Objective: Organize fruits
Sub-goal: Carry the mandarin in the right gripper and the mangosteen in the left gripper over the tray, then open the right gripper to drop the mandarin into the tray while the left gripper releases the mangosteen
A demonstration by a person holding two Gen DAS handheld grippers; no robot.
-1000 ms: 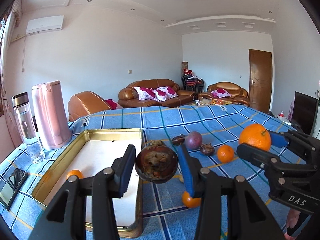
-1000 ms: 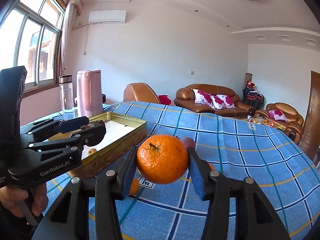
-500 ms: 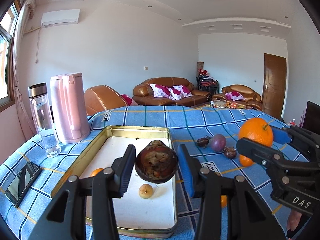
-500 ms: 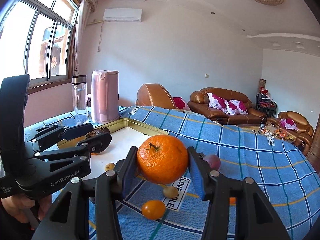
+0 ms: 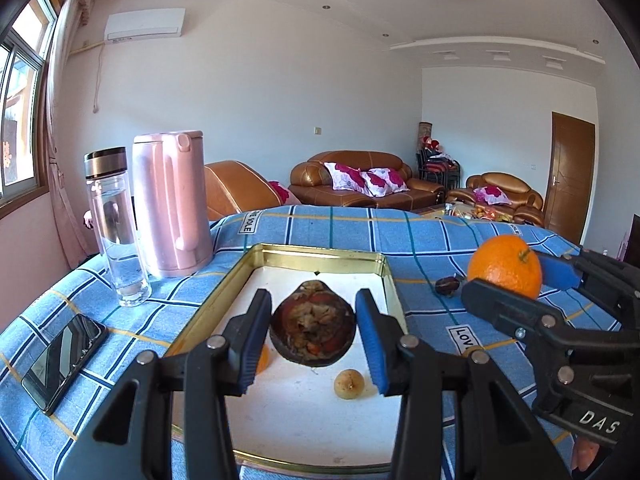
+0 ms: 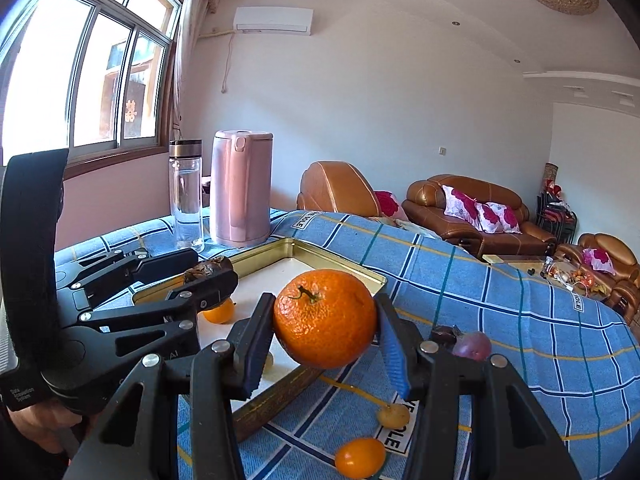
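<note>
My left gripper (image 5: pixel 312 336) is shut on a dark brown, rough-skinned fruit (image 5: pixel 312 330) and holds it in the air over the white inside of the gold-rimmed tray (image 5: pixel 316 251). In the tray lie a small yellowish fruit (image 5: pixel 349 384) and a small orange (image 6: pixel 219 312). My right gripper (image 6: pixel 326 344) is shut on a large orange (image 6: pixel 326 318), which hangs near the tray's right rim (image 6: pixel 340 261). The left wrist view shows that orange (image 5: pixel 505 264) at the right. In the right wrist view the left gripper (image 6: pixel 208 269) is at the left.
Loose on the blue checked cloth (image 6: pixel 500 292) lie a kumquat (image 6: pixel 360 458), a small yellow fruit (image 6: pixel 394 415), a purple fruit (image 6: pixel 472 346) and a dark one (image 6: pixel 444 334). A pink kettle (image 5: pixel 170 204), a water bottle (image 5: pixel 116 224) and a phone (image 5: pixel 64 360) stand left of the tray.
Both grippers have swung left with their fruits. The tray, which lay to the left of the left gripper, is now straight under it. Neither grip has changed.
</note>
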